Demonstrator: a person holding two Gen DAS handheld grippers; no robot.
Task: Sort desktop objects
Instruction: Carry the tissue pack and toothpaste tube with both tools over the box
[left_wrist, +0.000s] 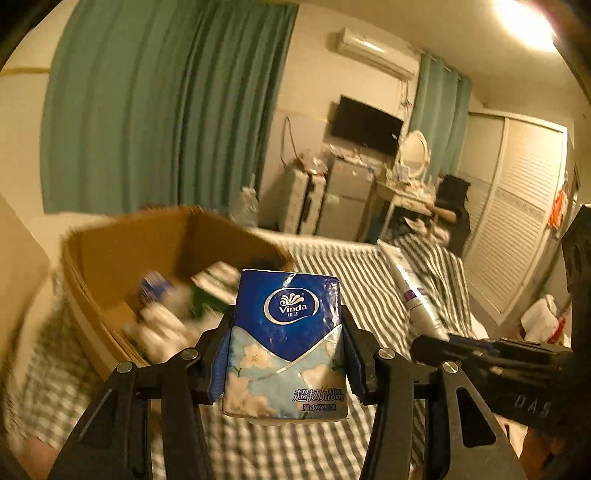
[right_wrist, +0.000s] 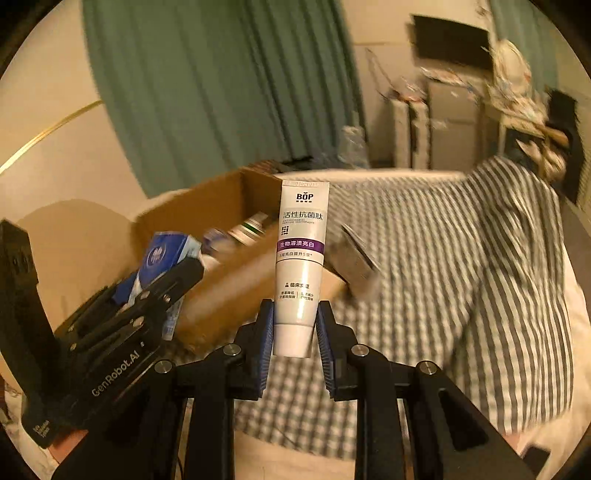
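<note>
Blue pads line our left claw (left_wrist: 286, 354), which pinches a Vinda tissue pack (left_wrist: 286, 343) upright by its two sides, lifted above the checked blanket (left_wrist: 258, 446). Just beyond the pack sits an open cardboard box (left_wrist: 110, 258) on the bed, with blurred packets and bottles inside that we cannot tell apart. Our right claw (right_wrist: 295, 328) is pressed onto the lower end of a white BOP toothpaste tube (right_wrist: 301, 258), which stands upright with its flat crimped end on top. From the right wrist view the left claw (right_wrist: 162, 280) shows at the left with the tissue pack (right_wrist: 162, 254) held near the box (right_wrist: 221, 206). A striped sheet (right_wrist: 461, 240) covers the bed to the right, and green curtains (right_wrist: 221, 85) hang behind.
</note>
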